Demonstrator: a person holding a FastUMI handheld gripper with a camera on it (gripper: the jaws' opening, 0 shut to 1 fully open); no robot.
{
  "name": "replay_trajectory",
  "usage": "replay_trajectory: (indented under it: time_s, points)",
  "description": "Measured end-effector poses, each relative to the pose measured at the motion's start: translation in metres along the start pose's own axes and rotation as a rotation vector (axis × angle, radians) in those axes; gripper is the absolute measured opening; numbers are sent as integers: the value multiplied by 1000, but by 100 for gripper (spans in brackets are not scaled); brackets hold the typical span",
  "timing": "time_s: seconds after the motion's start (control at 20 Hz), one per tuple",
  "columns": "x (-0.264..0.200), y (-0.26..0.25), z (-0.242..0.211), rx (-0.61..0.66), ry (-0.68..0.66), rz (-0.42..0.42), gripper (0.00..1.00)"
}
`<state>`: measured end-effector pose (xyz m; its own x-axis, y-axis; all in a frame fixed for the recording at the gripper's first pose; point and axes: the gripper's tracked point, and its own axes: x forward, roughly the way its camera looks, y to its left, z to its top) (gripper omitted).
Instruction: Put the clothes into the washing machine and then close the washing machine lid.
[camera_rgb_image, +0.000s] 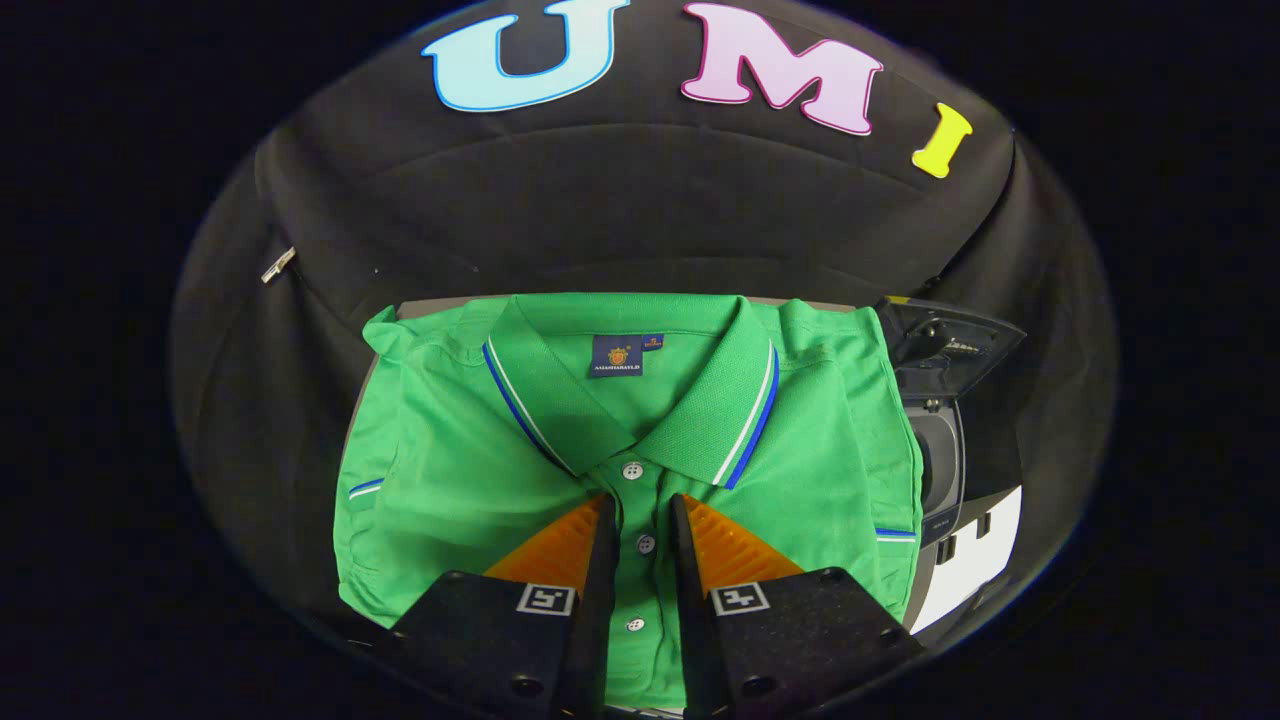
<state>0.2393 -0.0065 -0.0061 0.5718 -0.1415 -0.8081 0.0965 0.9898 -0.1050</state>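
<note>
The hand-held gripper (640, 515) hovers narrowly parted over the folded green shirt (450, 470), button strip between its fingers running toward twelve o'clock; the open washing machine (940, 440) sits at three o'clock.

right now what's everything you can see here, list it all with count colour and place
green short-sleeved polo shirt: one, green with blue and white stripes on the collar and sleeve hems, folded flat on the table, collar away from the fingers
white shirt buttons: three, white, in a row down the placket, two of them between the fingers
dark blue neck label: one, inside the collar
small washing machine: one, dark with a white lower panel, beside the shirt's sleeve, lid up
grey table: one, its edge showing behind the shirt
gripper: one, fingers narrowly apart over the placket, whether pressing the cloth is unclear
</note>
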Motion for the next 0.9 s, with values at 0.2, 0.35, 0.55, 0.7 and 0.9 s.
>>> replay_trajectory:
  time_s: [0.2, 0.35, 0.55, 0.7, 0.9]
  points:
    - [-2, 0, 5, -63, -61, -8, 7]
    - [-6, 2, 7, -96, -125, -30, 6]
    - [-12, 4, 5, -120, -230, -33, 7]
    - [-16, 6, 9, -136, -298, -59, 6]
    - [-24, 7, 14, -149, -358, -83, 6]
